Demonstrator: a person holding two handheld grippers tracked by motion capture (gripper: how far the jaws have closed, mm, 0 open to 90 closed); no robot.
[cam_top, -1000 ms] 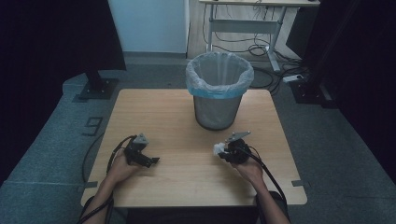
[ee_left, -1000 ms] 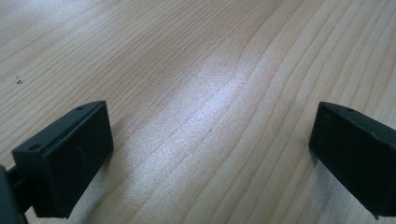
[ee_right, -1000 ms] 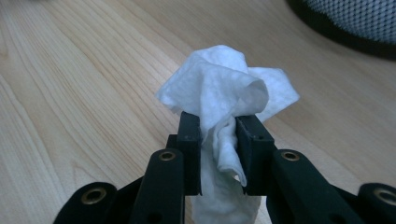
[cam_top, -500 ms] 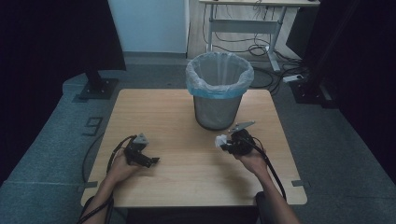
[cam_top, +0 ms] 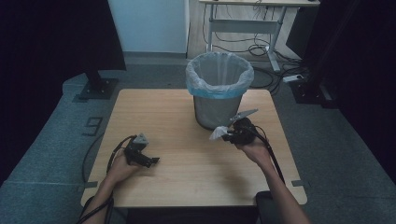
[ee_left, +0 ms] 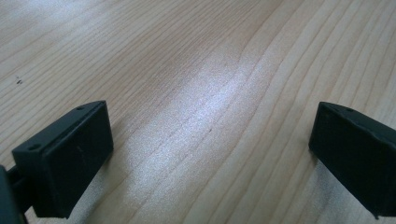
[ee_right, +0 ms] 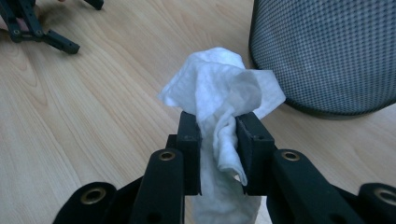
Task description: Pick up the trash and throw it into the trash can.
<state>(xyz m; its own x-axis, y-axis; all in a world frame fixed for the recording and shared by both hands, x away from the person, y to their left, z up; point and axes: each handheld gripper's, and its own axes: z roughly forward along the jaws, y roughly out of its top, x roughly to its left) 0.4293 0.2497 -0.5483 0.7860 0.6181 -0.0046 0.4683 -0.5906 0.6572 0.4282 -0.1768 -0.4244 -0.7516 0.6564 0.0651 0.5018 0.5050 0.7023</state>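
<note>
Here the right gripper (ee_right: 218,135) is pressed together on a crumpled white tissue (ee_right: 222,95), which is pinched at its middle so that loose folds stand out above the jaws and a tail hangs below them. In the high view the tissue (cam_top: 217,134) is held above the table (cam_top: 154,107), just beside the wall of the bin (cam_top: 217,95) and below its rim. The bin is lined with a blue bag (cam_top: 205,88), and its opening is higher than the tissue. If the tissue is carried straight forward, the mesh wall could be struck or the bag edge caught, and the light bin could be pushed. If the tissue is released too early, it could fall on the table. The left gripper (cam_top: 140,156) is spread wide and rests on the table, well apart.
</note>
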